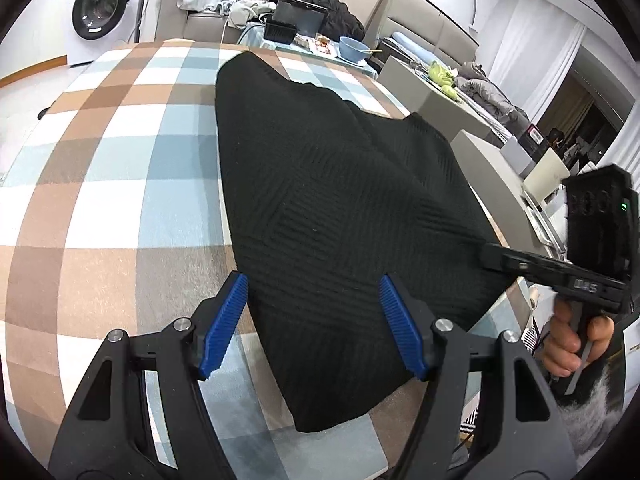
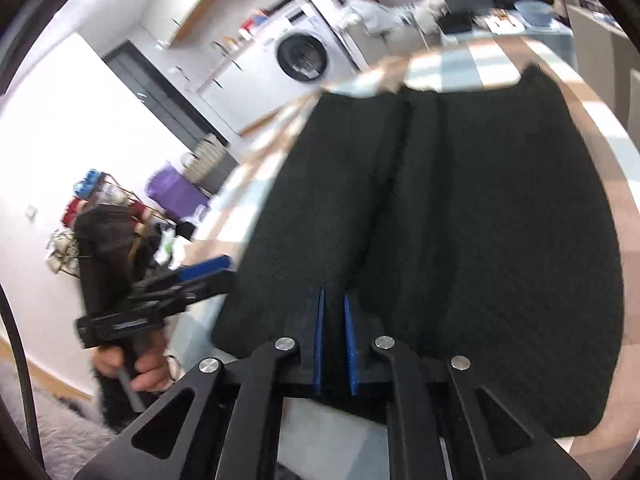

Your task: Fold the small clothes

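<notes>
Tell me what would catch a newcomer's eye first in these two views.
A big black knitted garment spreads over the middle of the checked tablecloth in brown, blue and white. The left gripper hangs wide open over its near edge, while the right gripper has its blue pads nearly together on the near hem. A white washing machine stands in the background.

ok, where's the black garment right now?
The black garment lies flat on the checked tablecloth, filling the centre of both wrist views; the open left gripper hovers at its near edge.
</notes>
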Action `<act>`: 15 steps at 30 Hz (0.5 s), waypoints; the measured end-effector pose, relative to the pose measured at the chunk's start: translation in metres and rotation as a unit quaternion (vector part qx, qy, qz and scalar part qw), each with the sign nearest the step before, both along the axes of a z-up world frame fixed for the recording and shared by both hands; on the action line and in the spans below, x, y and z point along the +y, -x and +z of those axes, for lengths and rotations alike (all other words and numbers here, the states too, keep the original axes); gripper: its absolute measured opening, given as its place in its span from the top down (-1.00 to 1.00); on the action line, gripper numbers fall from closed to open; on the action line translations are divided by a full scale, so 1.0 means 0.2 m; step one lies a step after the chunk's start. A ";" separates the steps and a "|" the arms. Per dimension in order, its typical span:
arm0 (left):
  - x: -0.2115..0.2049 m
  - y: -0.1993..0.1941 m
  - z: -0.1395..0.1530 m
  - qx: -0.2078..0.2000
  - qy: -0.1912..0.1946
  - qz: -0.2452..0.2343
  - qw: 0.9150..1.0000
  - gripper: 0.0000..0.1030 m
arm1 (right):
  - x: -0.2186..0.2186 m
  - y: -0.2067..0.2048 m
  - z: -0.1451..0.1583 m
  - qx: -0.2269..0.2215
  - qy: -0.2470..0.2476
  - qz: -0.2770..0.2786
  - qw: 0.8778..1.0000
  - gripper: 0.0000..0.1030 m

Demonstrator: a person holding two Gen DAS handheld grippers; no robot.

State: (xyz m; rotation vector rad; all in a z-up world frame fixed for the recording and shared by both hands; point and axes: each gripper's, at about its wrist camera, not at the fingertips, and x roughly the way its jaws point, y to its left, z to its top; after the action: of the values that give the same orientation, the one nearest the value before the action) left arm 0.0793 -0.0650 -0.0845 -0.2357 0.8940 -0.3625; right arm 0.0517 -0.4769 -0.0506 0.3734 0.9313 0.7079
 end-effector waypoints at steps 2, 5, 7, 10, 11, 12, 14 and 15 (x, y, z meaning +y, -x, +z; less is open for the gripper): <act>0.01 0.00 0.00 0.000 -0.003 0.003 1.000 -0.28 | 0.02 0.02 0.01 0.004 0.006 -0.001 1.000 0.85; 0.01 -0.01 -0.01 0.004 -0.007 0.004 1.000 -0.28 | 0.06 0.00 -0.08 0.035 0.072 0.001 0.997 0.84; 0.00 -0.02 -0.03 0.011 -0.010 0.004 1.000 -0.28 | 0.06 -0.01 -0.15 0.059 0.096 0.004 0.994 0.78; 0.00 -0.02 -0.05 0.016 -0.010 0.006 1.000 -0.28 | 0.04 -0.02 -0.12 0.052 0.066 0.001 0.996 0.57; 0.00 -0.02 -0.05 0.017 -0.008 0.005 1.000 -0.28 | 0.04 -0.02 -0.12 0.047 0.063 0.002 0.997 0.54; 0.00 -0.02 -0.06 0.017 -0.008 0.005 1.000 -0.28 | 0.05 -0.03 -0.12 0.046 0.059 0.005 0.997 0.52; -0.01 -0.03 -0.06 0.018 -0.009 0.006 1.000 -0.28 | 0.08 -0.05 -0.16 0.050 0.061 0.013 0.997 0.52; -0.01 -0.03 -0.06 0.018 -0.009 0.006 1.000 -0.28 | 0.10 -0.06 -0.18 0.052 0.061 0.022 0.997 0.52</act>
State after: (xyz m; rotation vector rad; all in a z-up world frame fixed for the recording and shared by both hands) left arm 0.0859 -0.0668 -0.0964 -0.2311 0.9299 -0.3397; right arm 0.0632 -0.4577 -0.0860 0.2846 1.0795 0.6735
